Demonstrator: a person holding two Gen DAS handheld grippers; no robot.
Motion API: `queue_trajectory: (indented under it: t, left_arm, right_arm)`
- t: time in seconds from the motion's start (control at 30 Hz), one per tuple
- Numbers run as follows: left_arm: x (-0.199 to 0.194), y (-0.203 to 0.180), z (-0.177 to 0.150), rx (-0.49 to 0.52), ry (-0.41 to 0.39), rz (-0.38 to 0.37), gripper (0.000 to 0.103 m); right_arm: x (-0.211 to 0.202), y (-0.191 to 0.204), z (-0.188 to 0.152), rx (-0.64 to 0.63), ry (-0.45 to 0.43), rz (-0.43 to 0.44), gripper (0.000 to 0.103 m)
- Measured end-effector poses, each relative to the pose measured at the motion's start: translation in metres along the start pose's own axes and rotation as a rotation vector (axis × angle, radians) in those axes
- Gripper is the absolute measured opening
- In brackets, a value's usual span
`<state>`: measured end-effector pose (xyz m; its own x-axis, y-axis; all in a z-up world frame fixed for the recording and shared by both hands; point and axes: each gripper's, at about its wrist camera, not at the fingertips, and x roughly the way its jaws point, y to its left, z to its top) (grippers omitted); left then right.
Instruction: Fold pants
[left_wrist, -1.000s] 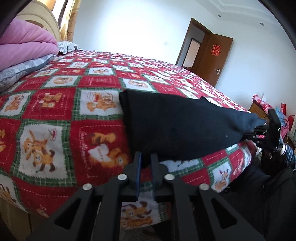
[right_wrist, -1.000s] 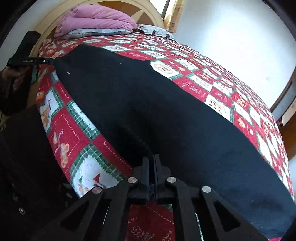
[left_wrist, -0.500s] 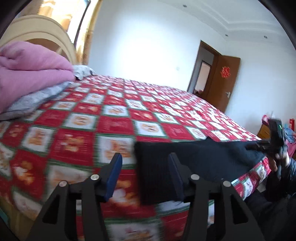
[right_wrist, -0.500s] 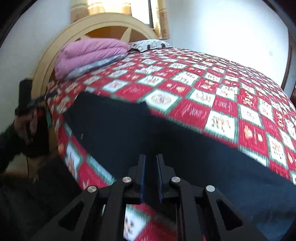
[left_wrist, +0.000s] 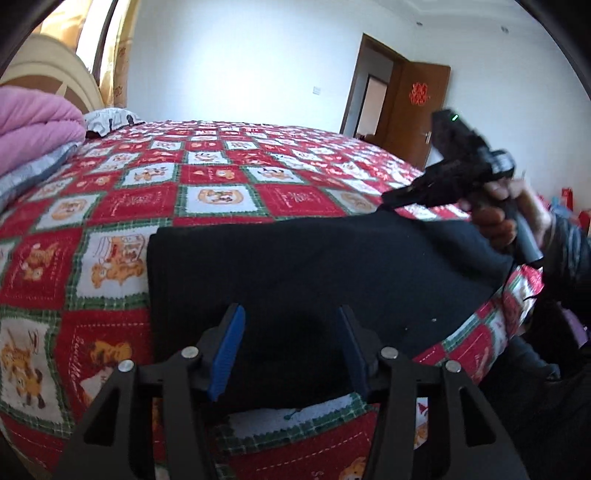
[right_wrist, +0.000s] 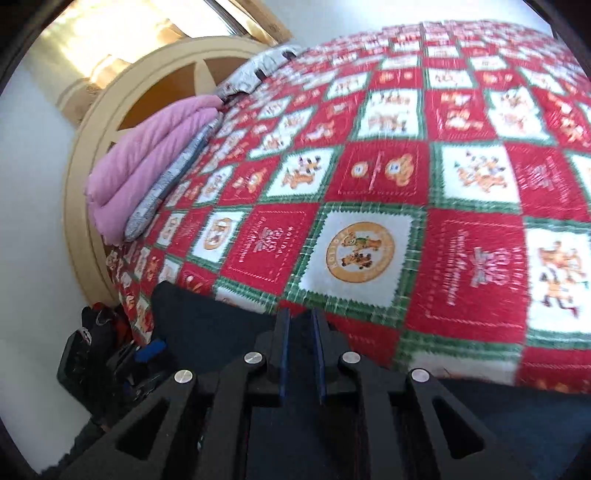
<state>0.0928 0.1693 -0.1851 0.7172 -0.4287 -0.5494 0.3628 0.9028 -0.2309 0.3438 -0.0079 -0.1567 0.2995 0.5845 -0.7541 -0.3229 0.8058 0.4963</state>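
Black pants lie folded along the near edge of the bed. In the left wrist view my left gripper stands open just above their near hem, its blue pads apart and touching nothing. At the right, a hand holds my right gripper over the pants' far end, where the cloth rises to its tip. In the right wrist view the right gripper has its pads nearly together on the dark edge of the pants. The left gripper shows low at the left.
A pink quilt on a grey pillow sits at the head of the bed by the curved headboard. A brown door stands open at the far right. The person's dark clothing fills the lower right.
My left gripper has let go of the pants corner and opened above it. My right gripper has rolled and swung along the bed edge toward the headboard with its end of the pants.
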Motion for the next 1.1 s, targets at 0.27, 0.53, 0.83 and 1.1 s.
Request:
queue_trajectory:
  t: [0.27, 0.53, 0.83, 1.1]
  left_arm:
    - [0.001, -0.005, -0.004, -0.004, -0.024, -0.005, 0.054]
    - [0.001, -0.002, -0.004, -0.009, -0.026, -0.009, 0.054]
    - [0.0, -0.002, -0.005, -0.008, -0.033, -0.01, 0.054]
    - [0.0, -0.002, -0.006, -0.016, -0.039, -0.016, 0.054]
  right_arm:
    - [0.017, -0.01, 0.004, 0.069, 0.049, 0.034, 0.011]
    - [-0.007, -0.004, 0.01, 0.027, -0.039, -0.013, 0.002]
    - [0.002, 0.004, 0.013, -0.032, 0.047, -0.09, 0.011]
    - [0.019, 0.004, 0.011, -0.018, 0.099, -0.097, 0.03]
